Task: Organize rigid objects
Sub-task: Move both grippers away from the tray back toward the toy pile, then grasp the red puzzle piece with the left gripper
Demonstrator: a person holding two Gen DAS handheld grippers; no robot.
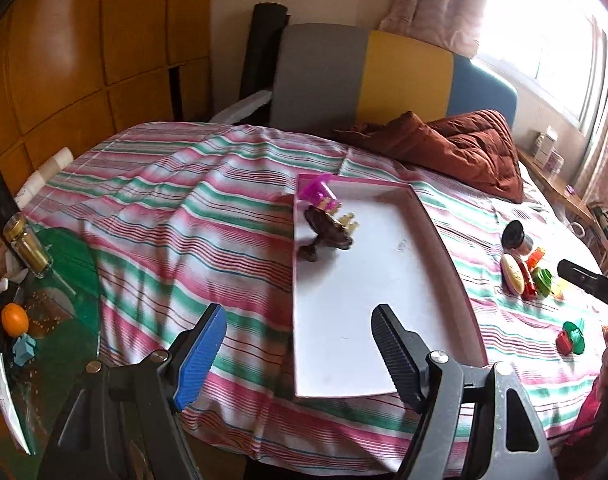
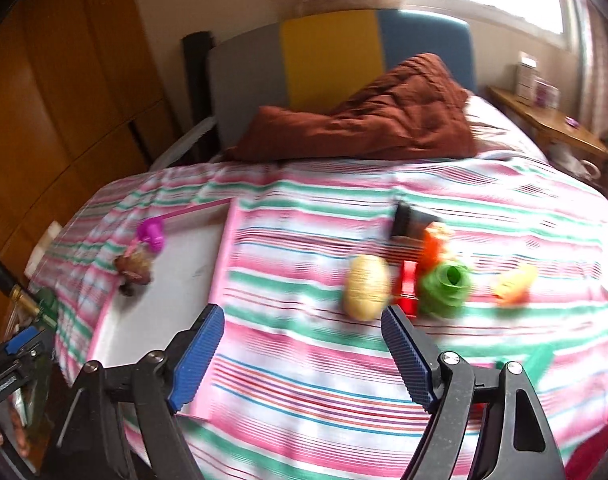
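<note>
A white tray with a pink rim (image 1: 384, 280) lies on the striped bedspread. At its far left corner sit a purple piece (image 1: 318, 194) and a dark brown toy (image 1: 328, 234). My left gripper (image 1: 297, 316) hovers open over the tray's near end, holding nothing. To the tray's right lies a cluster: a beige oval (image 2: 364, 292), a red block (image 2: 408, 288), a green ring piece (image 2: 444, 288), an orange piece (image 2: 434, 246), a yellow piece (image 2: 514, 284) and a black-lidded jar (image 2: 410, 222). My right gripper (image 2: 301, 314) is open and empty, just short of the beige oval.
A crumpled brown quilt (image 1: 456, 148) lies by the headboard. A green and red piece (image 1: 571, 338) lies alone near the bed's right edge. Left of the bed, a glass side table holds an orange (image 1: 13, 318) and a bottle (image 1: 25, 246). A wooden nightstand (image 2: 552, 128) stands under the window.
</note>
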